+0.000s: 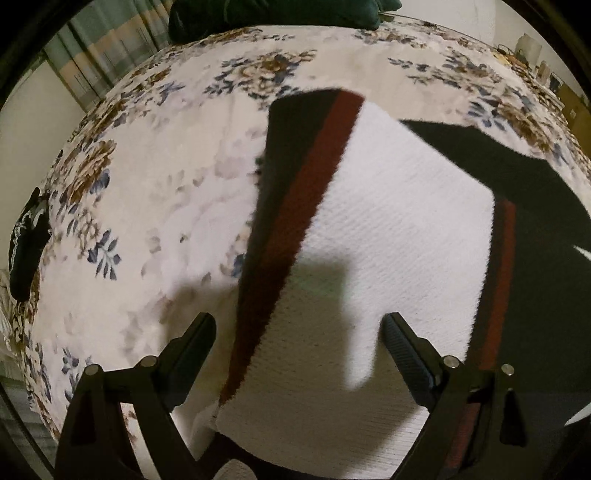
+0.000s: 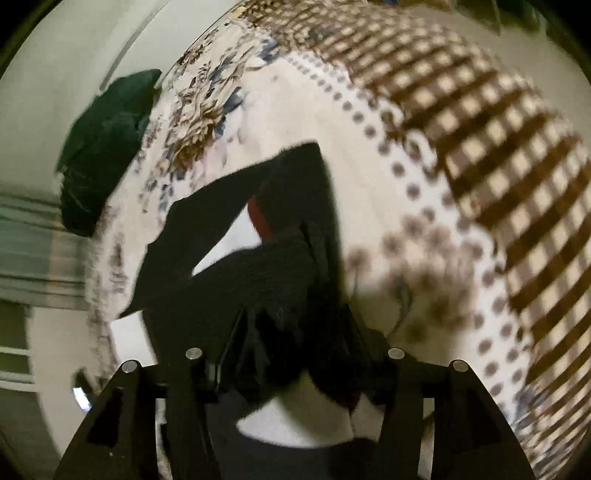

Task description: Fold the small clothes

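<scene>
A small knit sweater (image 1: 388, 229), white in the body with black and dark red bands, lies on the floral bedspread (image 1: 155, 206). My left gripper (image 1: 299, 325) is open and hovers just above the sweater's white part, its fingers astride the red band's near end. In the right wrist view my right gripper (image 2: 291, 325) is shut on a black part of the same sweater (image 2: 258, 266), which bunches up between its fingers and is lifted; a white triangle and a red strip show behind it.
A dark green cushion (image 1: 273, 14) lies at the bed's far edge, also in the right wrist view (image 2: 103, 155). A black item (image 1: 27, 243) sits at the bed's left edge. A brown checked cover (image 2: 480, 129) lies at the right.
</scene>
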Available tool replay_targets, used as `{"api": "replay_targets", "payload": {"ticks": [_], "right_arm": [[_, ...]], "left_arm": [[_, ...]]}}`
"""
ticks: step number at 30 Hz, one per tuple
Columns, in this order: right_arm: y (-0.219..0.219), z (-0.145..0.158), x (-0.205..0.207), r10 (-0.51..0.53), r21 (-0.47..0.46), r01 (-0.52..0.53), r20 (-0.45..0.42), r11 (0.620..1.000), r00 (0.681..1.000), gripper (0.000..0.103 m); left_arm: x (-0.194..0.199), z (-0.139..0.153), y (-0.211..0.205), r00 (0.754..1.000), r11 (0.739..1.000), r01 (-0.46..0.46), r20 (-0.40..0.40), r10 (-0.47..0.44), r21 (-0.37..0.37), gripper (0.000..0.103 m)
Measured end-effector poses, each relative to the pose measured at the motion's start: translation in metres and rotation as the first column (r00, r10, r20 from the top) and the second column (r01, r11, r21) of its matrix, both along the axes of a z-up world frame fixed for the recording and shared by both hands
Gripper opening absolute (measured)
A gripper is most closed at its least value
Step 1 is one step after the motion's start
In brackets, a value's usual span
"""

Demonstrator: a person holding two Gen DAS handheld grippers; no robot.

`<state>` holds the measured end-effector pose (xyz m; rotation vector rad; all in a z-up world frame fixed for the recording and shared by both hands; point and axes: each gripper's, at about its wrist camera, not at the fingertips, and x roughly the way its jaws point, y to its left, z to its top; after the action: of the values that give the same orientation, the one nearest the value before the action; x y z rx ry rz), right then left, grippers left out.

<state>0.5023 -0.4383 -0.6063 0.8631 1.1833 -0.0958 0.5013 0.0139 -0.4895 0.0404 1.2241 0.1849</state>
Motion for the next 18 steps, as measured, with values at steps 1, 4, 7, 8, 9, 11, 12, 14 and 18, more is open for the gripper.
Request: {"api": "replay_targets", "payload": {"ticks": [1, 4, 7, 8, 9, 11, 12, 14, 18], "right_arm": [[0.001, -0.006, -0.003, 0.000, 0.000, 0.000, -0.016, 1.000, 1.000, 0.055], [0.008, -0.019, -0.003, 0.050, -0.128, -0.063, -0.102, 0.990, 0.994, 0.027], [0.006, -0.011, -0.003, 0.023, -0.252, -0.058, -0.139, 0.966, 0.990, 0.035], [0.004, -0.006, -0.006, 0.017, -0.231, -0.046, -0.126, 0.972, 0.992, 0.041], [0.003, 0.000, -0.013, 0.024, -0.179, -0.042, -0.100, 0.983, 0.995, 0.051], [0.002, 0.015, -0.034, 0.043, -0.146, -0.054, -0.074, 0.988, 0.996, 0.069], [0.005, 0.020, -0.046, 0.057, -0.151, -0.068, -0.074, 0.986, 0.996, 0.071], [0.011, 0.024, -0.082, 0.081, -0.161, -0.096, -0.096, 0.982, 0.992, 0.071], [0.016, -0.002, -0.170, 0.091, -0.129, -0.123, -0.228, 0.984, 0.969, 0.072]], "left_arm": [[0.000, -0.001, 0.000, 1.000, 1.000, 0.003, 0.000, -0.003, 0.000, 0.094], [-0.001, -0.003, -0.002, 1.000, 1.000, 0.018, 0.000, -0.018, 0.006, 0.094], [-0.005, 0.002, -0.003, 1.000, 1.000, 0.029, -0.010, -0.028, 0.006, 0.094], [-0.009, 0.006, -0.001, 0.999, 0.999, 0.034, -0.007, -0.034, 0.003, 0.094], [-0.019, 0.012, 0.002, 0.999, 0.999, 0.039, -0.001, -0.039, -0.001, 0.094], [-0.037, 0.020, 0.010, 0.999, 0.999, 0.038, -0.001, -0.038, -0.029, 0.094], [-0.055, 0.024, 0.018, 0.999, 0.998, 0.031, -0.007, -0.031, -0.052, 0.094], [-0.084, 0.025, 0.030, 0.999, 0.997, 0.019, -0.030, -0.021, -0.073, 0.094], [-0.156, 0.010, 0.053, 0.990, 0.994, -0.012, -0.144, -0.005, -0.112, 0.094]]}}
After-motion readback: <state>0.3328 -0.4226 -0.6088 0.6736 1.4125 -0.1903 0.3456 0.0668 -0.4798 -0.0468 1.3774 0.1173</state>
